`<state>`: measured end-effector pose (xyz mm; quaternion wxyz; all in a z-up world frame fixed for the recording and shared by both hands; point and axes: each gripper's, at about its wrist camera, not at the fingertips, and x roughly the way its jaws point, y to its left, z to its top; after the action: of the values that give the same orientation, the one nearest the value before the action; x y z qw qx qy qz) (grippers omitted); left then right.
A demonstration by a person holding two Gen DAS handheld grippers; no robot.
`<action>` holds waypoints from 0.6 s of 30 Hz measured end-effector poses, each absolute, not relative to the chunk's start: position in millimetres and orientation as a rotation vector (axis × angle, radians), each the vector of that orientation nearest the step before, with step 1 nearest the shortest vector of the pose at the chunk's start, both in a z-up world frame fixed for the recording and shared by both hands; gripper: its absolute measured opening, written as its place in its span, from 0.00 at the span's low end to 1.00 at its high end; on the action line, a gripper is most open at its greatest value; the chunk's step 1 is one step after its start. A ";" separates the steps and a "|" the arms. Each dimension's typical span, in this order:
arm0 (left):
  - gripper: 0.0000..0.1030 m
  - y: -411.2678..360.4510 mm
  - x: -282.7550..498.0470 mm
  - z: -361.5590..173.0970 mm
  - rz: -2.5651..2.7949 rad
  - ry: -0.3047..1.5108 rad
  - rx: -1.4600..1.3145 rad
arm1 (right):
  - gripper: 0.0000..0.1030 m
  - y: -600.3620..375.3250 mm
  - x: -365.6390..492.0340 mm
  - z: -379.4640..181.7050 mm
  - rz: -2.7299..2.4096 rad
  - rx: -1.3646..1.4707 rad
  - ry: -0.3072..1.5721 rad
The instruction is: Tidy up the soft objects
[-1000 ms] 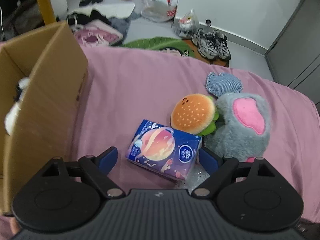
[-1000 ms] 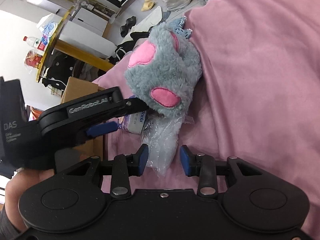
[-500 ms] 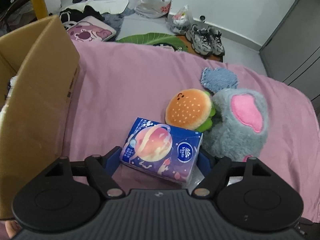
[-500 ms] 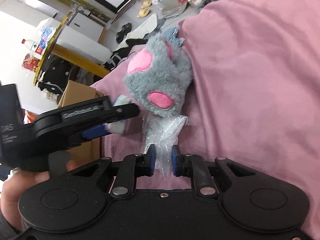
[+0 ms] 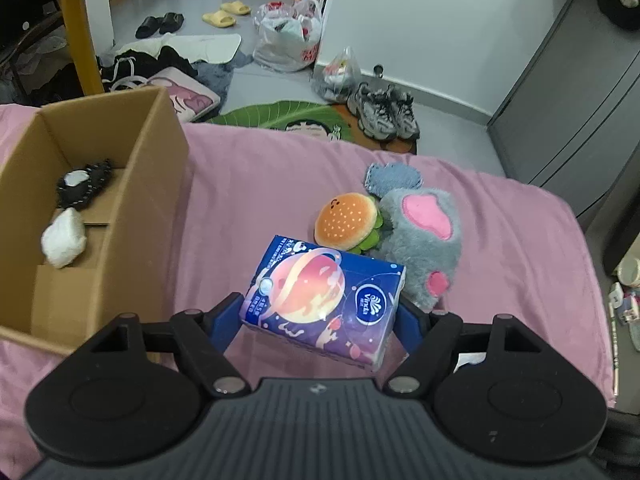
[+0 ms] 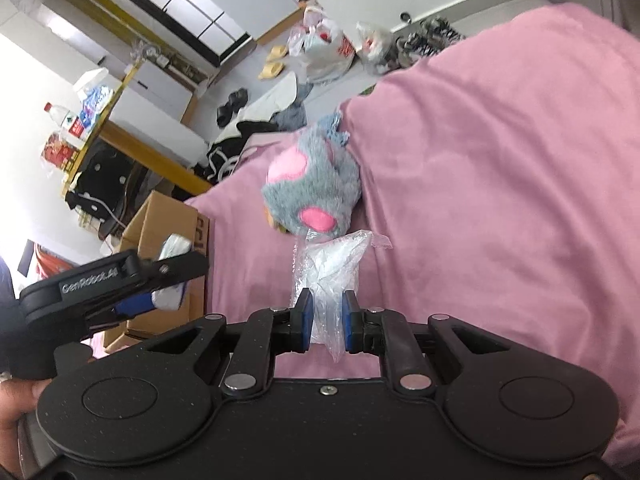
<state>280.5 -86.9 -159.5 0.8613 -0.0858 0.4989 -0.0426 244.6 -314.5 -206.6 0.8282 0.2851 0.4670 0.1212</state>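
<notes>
My left gripper (image 5: 318,320) is shut on a blue tissue pack (image 5: 324,298) printed with a pink planet, and holds it up above the pink bedspread (image 5: 256,184). Behind the pack lie a plush burger (image 5: 347,221) and a grey plush paw (image 5: 424,236) with pink pads, a denim patch (image 5: 394,176) beyond them. My right gripper (image 6: 325,322) is shut on a clear plastic bag (image 6: 332,268), lifted just in front of the grey paw (image 6: 316,192). The left gripper (image 6: 120,284) with the pack shows at the left of the right wrist view.
An open cardboard box (image 5: 148,184) stands on the bed at the left, holding a black soft item (image 5: 82,184) and a white one (image 5: 64,238). Beyond the bed's far edge the floor carries shoes (image 5: 382,114), plastic bags (image 5: 290,38) and clothes. A grey cabinet (image 5: 576,92) stands at the right.
The left gripper closed on the tissue pack and lifted it off the bed, so the box's inside came into view. The right gripper closed on the plastic bag and raised it.
</notes>
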 end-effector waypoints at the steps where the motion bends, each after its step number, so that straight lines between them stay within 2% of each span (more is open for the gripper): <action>1: 0.74 -84.6 277.6 -155.9 -0.092 1.039 -0.183 | 0.14 -314.8 241.9 -204.1 0.248 0.606 0.982; 18: 0.74 -52.5 241.5 -101.2 -0.157 0.942 -0.171 | 0.14 -309.6 208.2 -153.6 0.153 0.639 0.801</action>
<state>241.5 -52.5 -101.2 0.8846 -0.0820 0.4529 -0.0755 208.2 -309.6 -153.6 0.8688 0.3056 0.3827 0.0730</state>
